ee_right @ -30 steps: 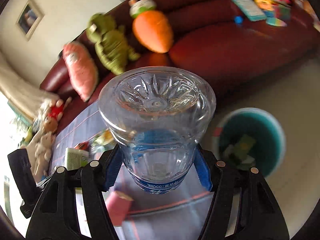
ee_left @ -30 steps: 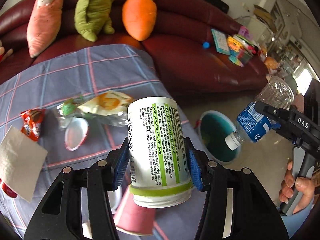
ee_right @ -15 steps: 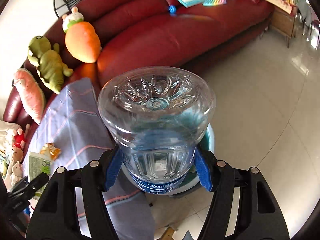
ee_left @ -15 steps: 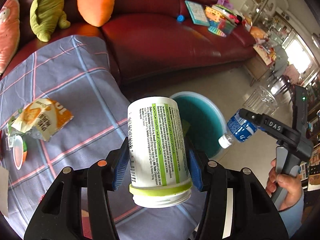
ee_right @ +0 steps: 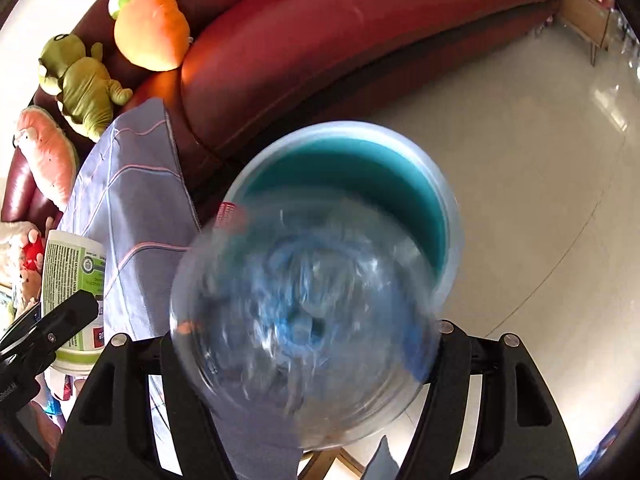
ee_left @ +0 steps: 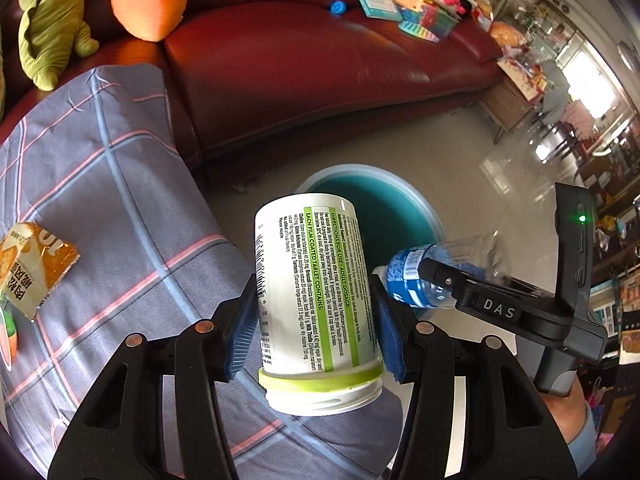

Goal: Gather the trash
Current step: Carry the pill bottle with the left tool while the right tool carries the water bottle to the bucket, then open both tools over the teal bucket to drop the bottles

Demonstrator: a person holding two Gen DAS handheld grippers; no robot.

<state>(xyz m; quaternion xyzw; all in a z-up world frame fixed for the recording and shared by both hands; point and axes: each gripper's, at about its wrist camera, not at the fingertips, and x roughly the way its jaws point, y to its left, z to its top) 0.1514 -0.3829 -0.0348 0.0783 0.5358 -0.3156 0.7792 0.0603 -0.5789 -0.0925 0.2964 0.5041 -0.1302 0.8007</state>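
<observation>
My left gripper (ee_left: 316, 320) is shut on a white supplement jar (ee_left: 316, 280) with a green-striped label, held mouth toward the camera over the table's edge, beside the teal bin (ee_left: 384, 204). The jar (ee_right: 72, 280) also shows at the left of the right wrist view. My right gripper (ee_right: 304, 344) hangs over the bin (ee_right: 360, 160), and its jaws are opening. The clear water bottle (ee_right: 304, 312) with a blue label is between them, base toward the camera, blurred and coming loose. In the left wrist view the bottle (ee_left: 416, 280) points cap-down toward the bin.
A table under a grey-blue checked cloth (ee_left: 100, 184) carries an orange snack packet (ee_left: 32, 272) at its left. A dark red sofa (ee_left: 320, 60) with plush toys and books stands behind the bin. Pale tiled floor (ee_right: 540, 160) spreads to the right.
Both grippers swung right from the table toward the bin and sank. The right jaws have spread, and the bottle, sharp before, now blurs as it slips between them.
</observation>
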